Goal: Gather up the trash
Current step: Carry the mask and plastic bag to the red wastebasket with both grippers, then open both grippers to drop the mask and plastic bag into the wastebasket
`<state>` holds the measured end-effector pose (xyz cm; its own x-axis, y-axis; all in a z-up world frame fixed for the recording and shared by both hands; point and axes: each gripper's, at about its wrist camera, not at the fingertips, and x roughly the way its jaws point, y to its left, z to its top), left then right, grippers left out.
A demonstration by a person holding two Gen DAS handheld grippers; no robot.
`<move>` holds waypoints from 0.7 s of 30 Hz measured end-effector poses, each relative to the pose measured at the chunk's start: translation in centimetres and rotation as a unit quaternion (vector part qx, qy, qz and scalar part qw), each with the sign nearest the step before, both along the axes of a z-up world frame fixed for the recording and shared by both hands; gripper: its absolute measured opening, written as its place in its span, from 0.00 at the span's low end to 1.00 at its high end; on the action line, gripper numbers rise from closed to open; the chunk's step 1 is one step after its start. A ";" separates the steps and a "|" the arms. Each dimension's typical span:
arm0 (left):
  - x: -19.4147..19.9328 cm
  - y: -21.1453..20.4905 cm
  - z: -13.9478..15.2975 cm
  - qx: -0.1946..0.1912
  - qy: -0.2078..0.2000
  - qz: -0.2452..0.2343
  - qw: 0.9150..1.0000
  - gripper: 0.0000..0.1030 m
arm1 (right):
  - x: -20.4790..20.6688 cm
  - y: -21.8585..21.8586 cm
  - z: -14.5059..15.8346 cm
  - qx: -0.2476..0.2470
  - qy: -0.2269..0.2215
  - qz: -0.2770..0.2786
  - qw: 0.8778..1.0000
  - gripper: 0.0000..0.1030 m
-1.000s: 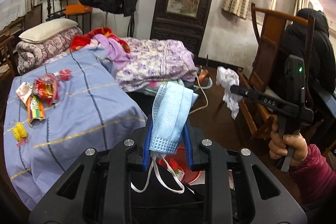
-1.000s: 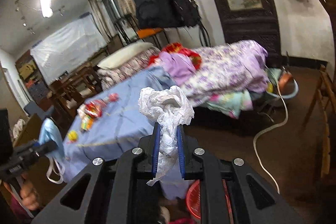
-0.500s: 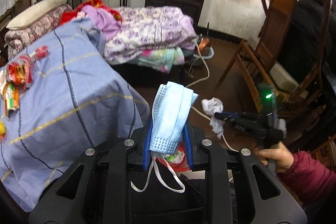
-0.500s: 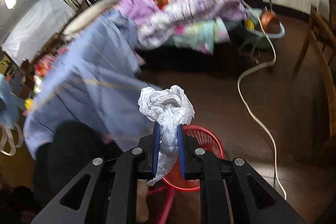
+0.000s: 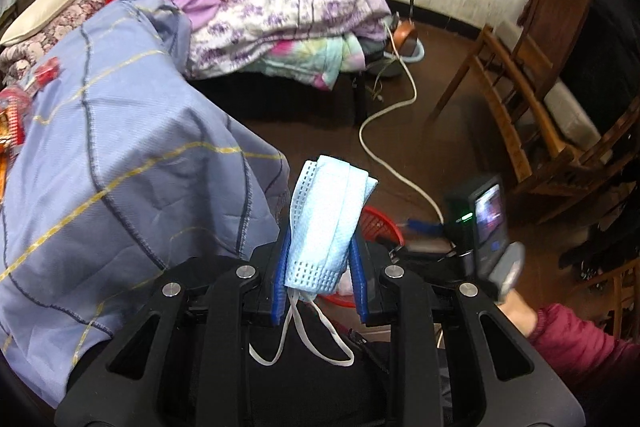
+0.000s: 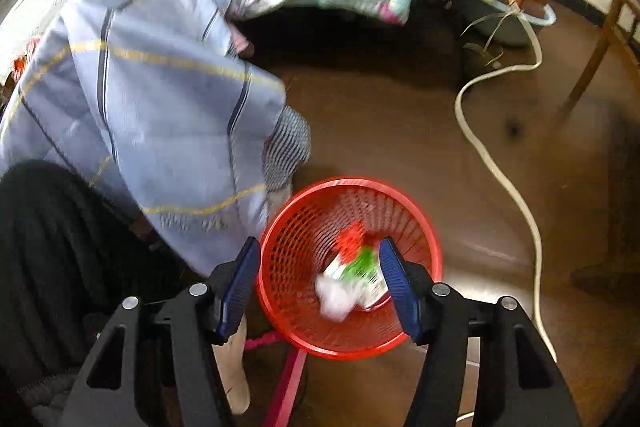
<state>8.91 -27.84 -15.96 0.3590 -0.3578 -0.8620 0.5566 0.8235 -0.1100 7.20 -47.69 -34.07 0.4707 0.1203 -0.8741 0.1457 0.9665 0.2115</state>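
Observation:
My left gripper point(image 5: 320, 247) is shut on a folded light-blue face mask point(image 5: 328, 215) whose white ear loops hang below the fingers. It hovers beside the bed, with the red mesh basket point(image 5: 378, 223) partly hidden behind the mask. My right gripper point(image 6: 318, 247) points down over the same basket point(image 6: 348, 181); its jaws are opening and nothing is between them. A crumpled white plastic wad point(image 6: 334, 297), blurred, lies in the basket with a red and green wrapper point(image 6: 356, 251).
A blue bedspread point(image 5: 120, 167) hangs over the bed edge left of the basket. Snack wrappers point(image 5: 12, 107) lie on it at far left. A white cable point(image 6: 500, 167) snakes over the brown floor. Wooden chairs point(image 5: 520, 87) stand at right; piled quilts point(image 5: 288, 7) behind.
Both grippers have come down toward the floor. The right gripper, earlier shut on the white plastic wad, has opened and the wad has dropped into the red basket. The left still holds the mask.

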 end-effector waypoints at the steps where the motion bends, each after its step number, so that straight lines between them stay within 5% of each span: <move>1: 0.1 -0.6 -0.5 0.006 0.004 -0.005 1.000 0.27 | -0.2 -0.6 0.6 -0.005 -0.008 -0.006 1.000 0.59; 11: 1.4 -7.8 -7.6 0.060 0.078 -0.076 0.992 0.27 | -3.0 -7.8 9.7 -0.019 -0.111 -0.097 0.989 0.63; 21: 2.3 -12.4 -15.5 0.112 0.171 -0.107 0.973 0.30 | -4.2 -7.6 12.0 -0.025 -0.141 -0.100 0.985 0.65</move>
